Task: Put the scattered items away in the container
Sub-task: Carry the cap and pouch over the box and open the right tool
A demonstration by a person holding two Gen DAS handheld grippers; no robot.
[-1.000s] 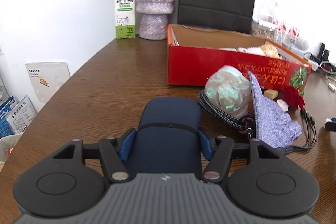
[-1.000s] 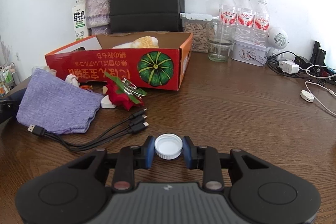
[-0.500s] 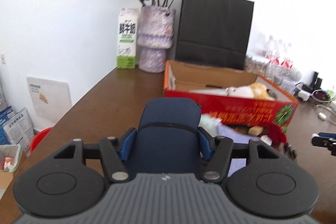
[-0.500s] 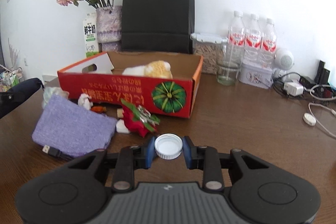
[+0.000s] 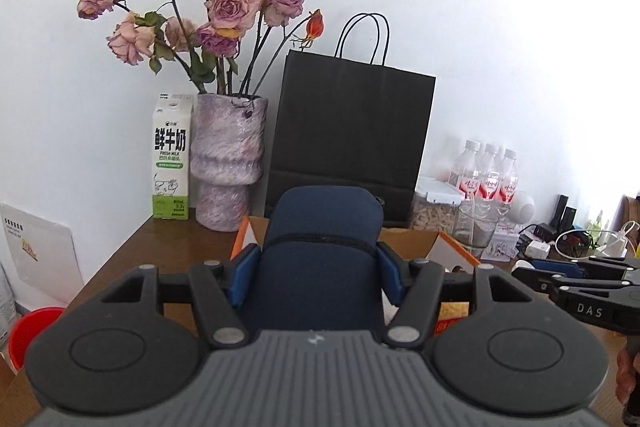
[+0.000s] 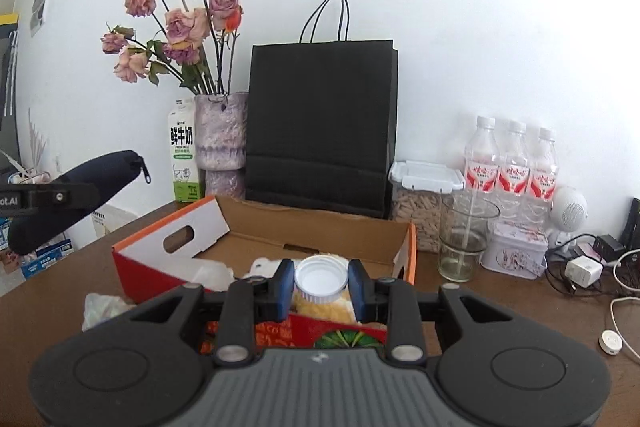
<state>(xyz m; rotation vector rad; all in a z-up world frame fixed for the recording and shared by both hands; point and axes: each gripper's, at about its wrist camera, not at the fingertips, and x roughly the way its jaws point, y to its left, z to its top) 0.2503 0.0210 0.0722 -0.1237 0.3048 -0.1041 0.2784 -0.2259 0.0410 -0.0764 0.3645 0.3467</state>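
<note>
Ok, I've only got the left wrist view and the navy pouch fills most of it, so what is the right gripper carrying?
Observer: The right gripper has its jaws shut on a white bottle cap, with the open red box just ahead.
Operator: Is that box empty?
Observer: No, something yellow and fluffy lies inside, right behind the cap.
Operator: Anything left outside it?
Observer: A crumpled white wad sits on the table by the box's front left corner.
</note>
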